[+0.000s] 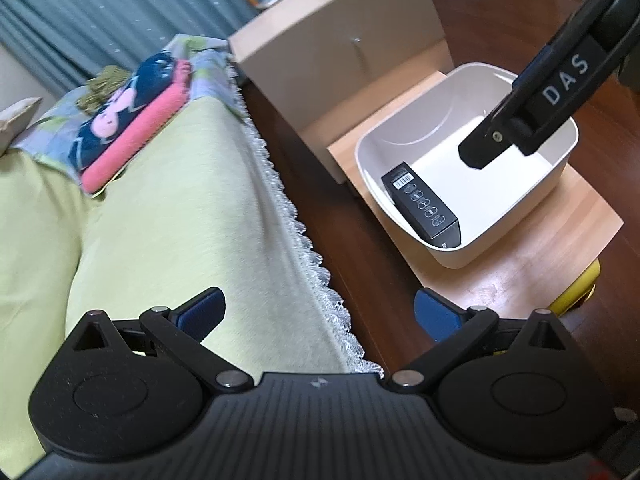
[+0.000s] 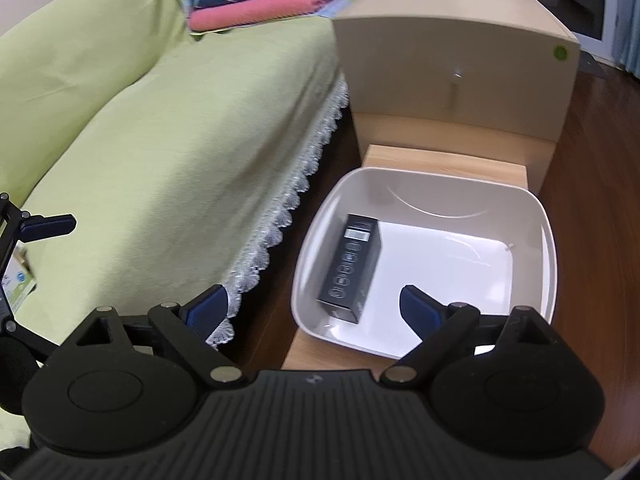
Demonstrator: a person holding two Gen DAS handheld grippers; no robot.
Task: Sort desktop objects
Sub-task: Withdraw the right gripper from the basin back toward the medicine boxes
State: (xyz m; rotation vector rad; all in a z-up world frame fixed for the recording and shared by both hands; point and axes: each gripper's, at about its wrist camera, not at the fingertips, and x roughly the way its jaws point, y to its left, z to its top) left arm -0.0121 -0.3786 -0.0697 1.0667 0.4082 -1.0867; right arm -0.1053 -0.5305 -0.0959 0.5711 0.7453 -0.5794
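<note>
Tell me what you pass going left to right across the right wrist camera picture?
Green sofa cover → its lace trim → black box → white bin → dark wood floor.

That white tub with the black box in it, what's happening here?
A person is sorting things with two handheld grippers. The black box lies in the white tub on a small wooden table beside the green sofa. The right gripper hangs open above the tub; the left gripper is open too, holding nothing.

Carton (image 2: 18, 280) (label unreadable) behind gripper
</note>
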